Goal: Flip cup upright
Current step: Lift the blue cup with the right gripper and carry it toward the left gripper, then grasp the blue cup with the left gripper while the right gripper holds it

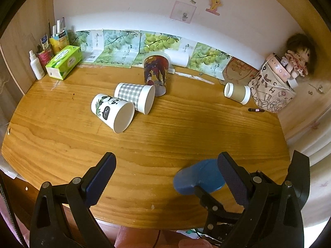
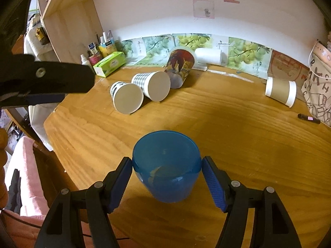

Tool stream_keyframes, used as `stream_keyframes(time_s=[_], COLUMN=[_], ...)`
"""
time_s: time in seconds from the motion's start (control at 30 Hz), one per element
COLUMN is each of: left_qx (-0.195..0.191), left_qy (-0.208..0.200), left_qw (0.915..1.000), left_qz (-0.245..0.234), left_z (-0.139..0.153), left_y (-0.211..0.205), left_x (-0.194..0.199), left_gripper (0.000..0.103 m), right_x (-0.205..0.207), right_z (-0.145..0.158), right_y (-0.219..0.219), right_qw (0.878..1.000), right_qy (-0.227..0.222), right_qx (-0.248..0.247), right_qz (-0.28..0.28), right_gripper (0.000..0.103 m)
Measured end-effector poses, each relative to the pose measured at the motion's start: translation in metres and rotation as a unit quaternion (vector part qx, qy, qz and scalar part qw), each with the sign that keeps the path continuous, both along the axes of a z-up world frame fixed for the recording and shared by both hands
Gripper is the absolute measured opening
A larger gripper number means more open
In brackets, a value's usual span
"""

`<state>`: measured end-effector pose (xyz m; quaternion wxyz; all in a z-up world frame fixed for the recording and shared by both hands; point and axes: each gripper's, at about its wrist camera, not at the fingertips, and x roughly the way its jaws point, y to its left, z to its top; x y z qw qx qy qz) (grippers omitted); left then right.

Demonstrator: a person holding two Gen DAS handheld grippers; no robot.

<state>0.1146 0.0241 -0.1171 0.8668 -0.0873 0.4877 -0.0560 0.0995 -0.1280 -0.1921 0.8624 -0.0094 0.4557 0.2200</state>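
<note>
While my right gripper (image 2: 166, 177) clamps the translucent blue plastic cup (image 2: 166, 165) at its rim, mouth tilted up and away, axis leaning forward, my left gripper (image 1: 165, 177) hangs spread and empty just beside it. Beyond, on the round wooden table (image 2: 227, 124), paper cups (image 2: 140, 91) lie toppled, with grape-print cartons along the wall.

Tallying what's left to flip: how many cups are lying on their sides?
4: panda cup, checked cup and picture cup clustered mid-table; brown-banded cup by the bag.
</note>
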Motion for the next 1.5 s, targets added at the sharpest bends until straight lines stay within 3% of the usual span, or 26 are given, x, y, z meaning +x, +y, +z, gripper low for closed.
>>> stream_keyframes(time_s=[0.3, 0.53, 0.73, 0.93, 1.23, 1.43, 1.5], left_qx=[0.005, 0.011, 0.013, 0.04, 0.109, 0.153, 0.17], left_qy=[0.01, 0.047, 0.09, 0.124, 0.161, 0.207, 0.233], left_qw=[0.9999, 0.9987, 0.9944, 0.986, 0.9553, 0.9215, 0.9065], left_qz=[-0.001, -0.016, -0.054, -0.104, -0.223, -0.291, -0.308], left_z=[-0.004, -0.017, -0.027, -0.031, -0.027, -0.039, -0.047], left_y=[-0.002, -0.008, -0.022, -0.042, -0.09, -0.127, -0.138], left_x=[0.0, 0.004, 0.012, 0.026, 0.058, 0.074, 0.08], left_gripper=[0.099, 0.099, 0.099, 0.099, 0.099, 0.099, 0.099], right_x=[-0.01, -0.016, -0.024, -0.029, -0.035, -0.04, -0.041], right_z=[0.006, 0.006, 0.004, 0.0, -0.005, -0.007, -0.009], right_y=[-0.006, -0.02, -0.039, -0.063, -0.093, -0.109, -0.115], right_qw=[0.999, 0.998, 0.996, 0.993, 0.987, 0.982, 0.979], right_qy=[0.022, 0.04, 0.052, 0.063, 0.073, 0.076, 0.079], right_qx=[0.034, 0.048, 0.059, 0.062, 0.061, 0.063, 0.063], right_qz=[0.019, 0.003, -0.028, -0.074, -0.128, -0.163, -0.176], right_gripper=[0.071, 0.076, 0.078, 0.078, 0.078, 0.078, 0.078])
